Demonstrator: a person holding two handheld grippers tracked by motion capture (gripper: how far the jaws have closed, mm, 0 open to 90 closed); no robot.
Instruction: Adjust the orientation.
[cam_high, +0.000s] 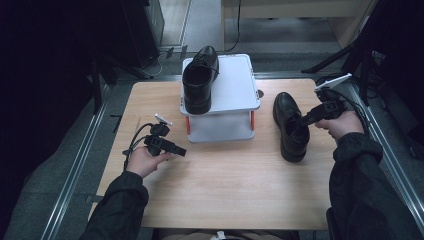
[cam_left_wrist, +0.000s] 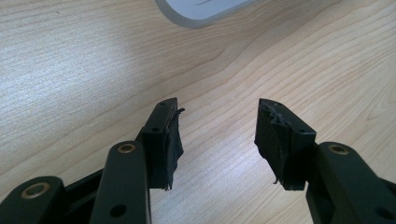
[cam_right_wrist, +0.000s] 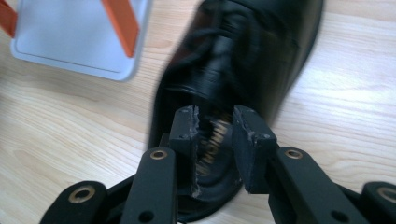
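On the wooden table (cam_high: 220, 190), the left gripper (cam_high: 181, 151) rests low near the person's side, its jaws spread over bare wood with nothing between them. Farther right, the right gripper (cam_high: 302, 120) reaches into the opening of a black shoe (cam_high: 290, 127) standing on the tabletop; its jaws stand partly apart over the insole, gripping nothing. Beyond, a white two-tier rack (cam_high: 235, 95) with orange struts carries a second black shoe (cam_high: 200, 80) on its top shelf; its lower shelf is bare.
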